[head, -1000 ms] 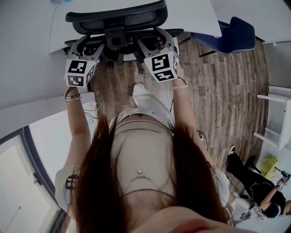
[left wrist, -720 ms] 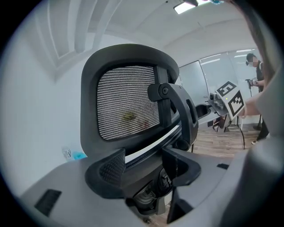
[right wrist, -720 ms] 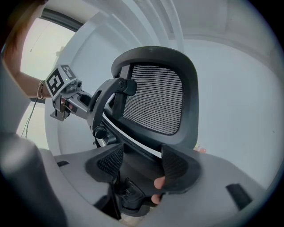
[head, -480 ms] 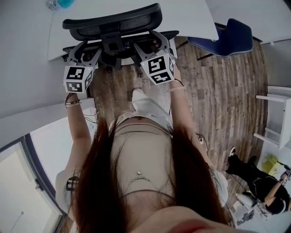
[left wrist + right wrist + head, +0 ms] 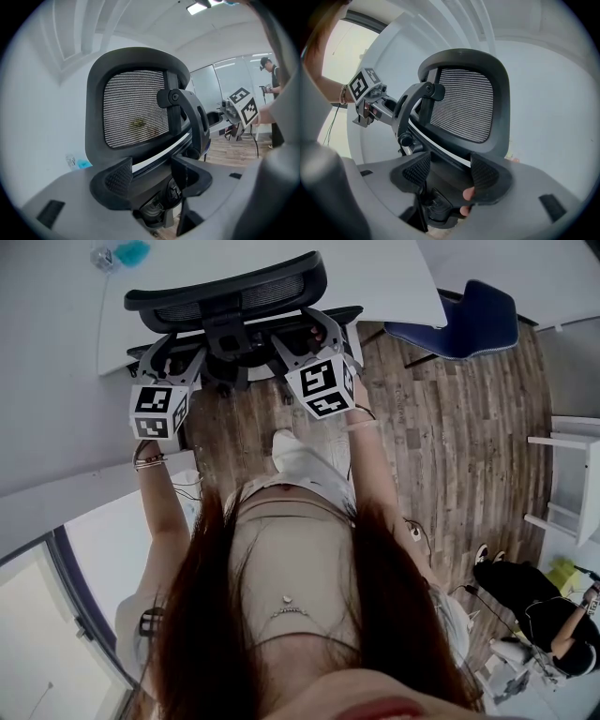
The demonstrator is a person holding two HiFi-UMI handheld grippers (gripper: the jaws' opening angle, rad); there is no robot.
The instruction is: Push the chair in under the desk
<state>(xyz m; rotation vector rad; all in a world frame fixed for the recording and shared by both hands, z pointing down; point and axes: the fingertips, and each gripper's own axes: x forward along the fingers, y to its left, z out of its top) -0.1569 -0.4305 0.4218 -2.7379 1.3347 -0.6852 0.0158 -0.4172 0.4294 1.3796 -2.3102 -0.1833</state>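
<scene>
Held the left hand-held gripper [image 5: 176, 348] with jaws spread wide, the lower back frame of the black mesh chair [image 5: 230, 292] standing between them, unclamped. Held the right hand-held gripper [image 5: 305, 332] equally wide just beside it on the same frame, bare fingertips [image 5: 469, 193] curled under one jaw. Found the chair close against the near edge of the white worktop [image 5: 375, 277], seat seemingly partly beneath it. Noted a teal item [image 5: 133, 251] at the worktop's far left. Saw wood-plank floor [image 5: 441, 446] below, a blue chair [image 5: 464, 320] by the worktop's right end, white shelving [image 5: 572, 484] farther right, and a dark-clothed person [image 5: 525, 610] low on the floor nearby.
</scene>
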